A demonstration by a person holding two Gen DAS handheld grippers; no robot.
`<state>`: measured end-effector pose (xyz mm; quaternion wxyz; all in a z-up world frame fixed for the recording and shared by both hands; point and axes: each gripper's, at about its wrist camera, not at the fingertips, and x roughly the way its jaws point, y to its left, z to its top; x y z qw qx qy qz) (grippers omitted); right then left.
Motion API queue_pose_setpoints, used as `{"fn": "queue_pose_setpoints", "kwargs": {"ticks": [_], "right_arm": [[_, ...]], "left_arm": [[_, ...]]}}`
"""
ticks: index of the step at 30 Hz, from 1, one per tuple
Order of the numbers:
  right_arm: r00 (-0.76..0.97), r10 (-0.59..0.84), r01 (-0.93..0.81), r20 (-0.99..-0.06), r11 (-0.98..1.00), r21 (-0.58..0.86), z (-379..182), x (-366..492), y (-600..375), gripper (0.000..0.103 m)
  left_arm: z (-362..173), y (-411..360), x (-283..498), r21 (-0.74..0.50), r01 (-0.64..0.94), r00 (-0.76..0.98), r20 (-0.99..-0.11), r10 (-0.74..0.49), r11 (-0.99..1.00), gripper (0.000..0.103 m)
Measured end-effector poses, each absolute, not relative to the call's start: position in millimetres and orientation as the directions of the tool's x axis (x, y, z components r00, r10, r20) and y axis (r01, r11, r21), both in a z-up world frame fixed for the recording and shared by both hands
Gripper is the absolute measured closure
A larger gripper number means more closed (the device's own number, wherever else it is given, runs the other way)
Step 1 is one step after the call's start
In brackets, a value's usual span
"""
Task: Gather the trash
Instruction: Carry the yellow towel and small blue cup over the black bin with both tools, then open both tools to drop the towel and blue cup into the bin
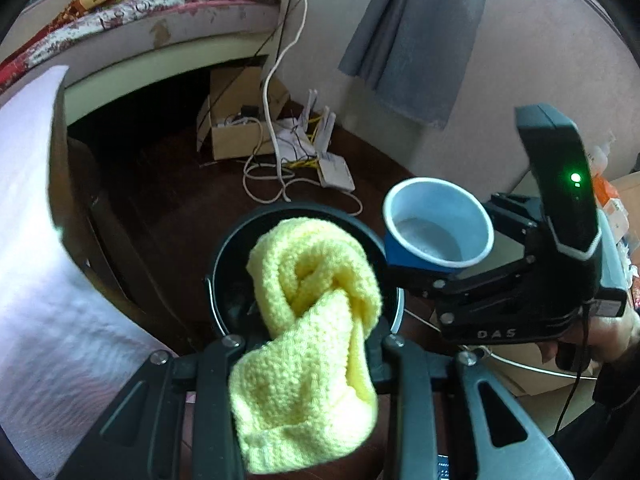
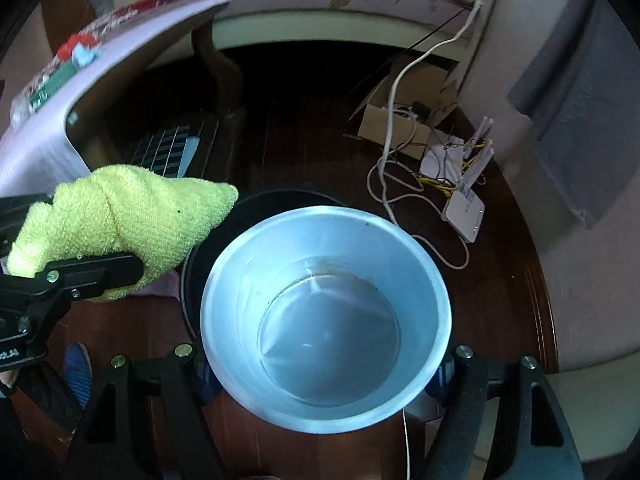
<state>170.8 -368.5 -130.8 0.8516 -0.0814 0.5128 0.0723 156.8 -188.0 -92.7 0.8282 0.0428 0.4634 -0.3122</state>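
Above the black bucket (image 1: 236,280) rim, left gripper (image 1: 308,344) is pinching the yellow cloth (image 1: 312,300); right gripper (image 2: 324,360) is clamping the blue cup (image 2: 324,312) just beside, dark floor (image 2: 304,152) lying open beyond.

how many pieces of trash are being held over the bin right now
2: a yellow knitted cloth clamped in the left gripper, and a blue paper cup gripped by the right gripper, both above the black bin. Inside, more may be hidden.

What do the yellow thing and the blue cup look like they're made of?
Yellow cloth: soft knitted or terry fabric, matte, with a looped weave and limp folds. Blue cup: probably paper or thin plastic, with a smooth pale lining and rolled rim; hard to say which.
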Motion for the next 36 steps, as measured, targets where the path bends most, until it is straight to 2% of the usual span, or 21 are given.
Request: {"fn": "queue_pose_setpoints", "kwargs": {"ticks": [1, 3, 4, 5, 6, 18, 22, 36], "right_arm": [[0.451, 0.039, -0.216, -0.892, 0.974, -0.066, -135.3, 174.3, -367.1, 0.025], [0.418, 0.039, -0.245, -0.908, 0.967, -0.072, -147.4, 181.3, -362.3, 0.024], [0.409, 0.041, -0.256, -0.912, 0.964, -0.072, -152.8, 184.6, -361.3, 0.022], [0.400, 0.023, -0.258, -0.916, 0.962, -0.088, -159.5, 186.0, -360.4, 0.005], [0.380, -0.015, -0.250, -0.925, 0.961, -0.118, -167.1, 188.4, -360.6, 0.000], [0.377, -0.045, -0.192, -0.925, 0.973, -0.126, -165.2, 181.6, -376.7, 0.000], [0.394, -0.045, -0.188, -0.918, 0.974, -0.129, -154.9, 175.9, -371.9, 0.000], [0.488, -0.029, -0.234, -0.872, 0.959, -0.162, -101.6, 145.7, -336.4, 0.000]], "left_arm": [[-96.3, -188.8, 158.4, -0.225, 0.557, 0.364, -0.799, -0.478, 0.799, 0.068], [-102.2, -188.7, 162.8, -0.262, 0.553, 0.331, -0.802, -0.497, 0.791, 0.054], [-106.5, -188.1, 164.5, -0.272, 0.534, 0.329, -0.806, -0.493, 0.801, 0.031], [-108.0, -187.7, 164.7, -0.268, 0.522, 0.340, -0.805, -0.486, 0.810, 0.018], [-109.7, -186.8, 164.5, -0.271, 0.517, 0.344, -0.803, -0.487, 0.812, 0.017], [-113.1, -172.0, 159.6, -0.251, 0.451, 0.382, -0.813, -0.439, 0.856, 0.012], [-105.9, -165.0, 154.0, -0.248, 0.438, 0.402, -0.806, -0.435, 0.864, 0.004], [-81.9, -144.2, 133.0, -0.212, 0.432, 0.457, -0.787, -0.415, 0.877, 0.004]]}}
